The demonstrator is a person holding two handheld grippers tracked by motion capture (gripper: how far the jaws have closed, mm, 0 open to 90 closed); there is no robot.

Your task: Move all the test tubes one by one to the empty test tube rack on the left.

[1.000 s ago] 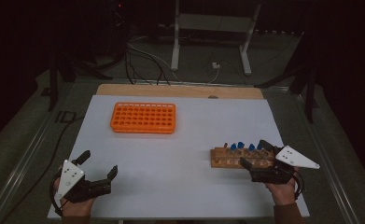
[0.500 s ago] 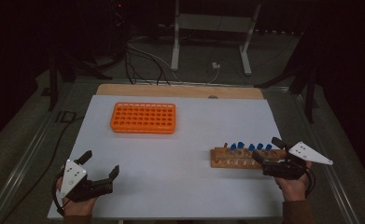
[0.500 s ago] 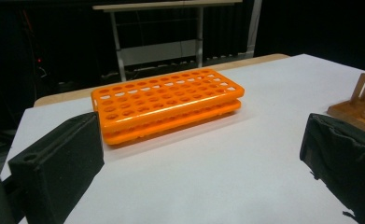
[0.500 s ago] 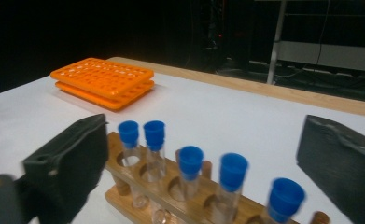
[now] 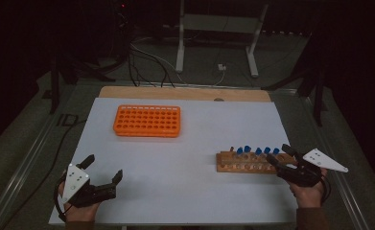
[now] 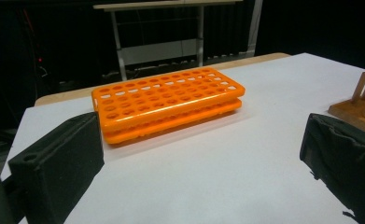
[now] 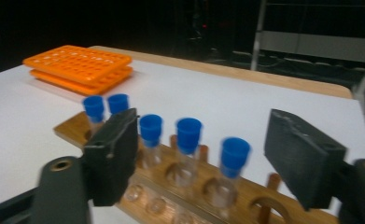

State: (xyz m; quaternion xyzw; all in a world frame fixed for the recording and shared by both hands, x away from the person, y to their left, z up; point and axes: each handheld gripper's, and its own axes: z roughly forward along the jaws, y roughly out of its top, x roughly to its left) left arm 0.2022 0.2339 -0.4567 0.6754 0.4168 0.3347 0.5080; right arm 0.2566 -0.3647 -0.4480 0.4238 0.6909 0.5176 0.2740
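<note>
Reaching toward the wooden rack (image 5: 252, 163) at the worktop's (image 5: 194, 143) right side, the right tool (image 5: 282, 154) is approaching the blue-capped tubes (image 7: 188, 128) standing upright in a row. Its jaws have just been closing yet are standing apart, with several tubes between them, untouched. The row is running crosswise to the jaws, so one tube needs singling out. The left tool (image 5: 102, 168), jaws apart and empty, is resting well away, facing the orange rack (image 6: 166, 100).
</note>
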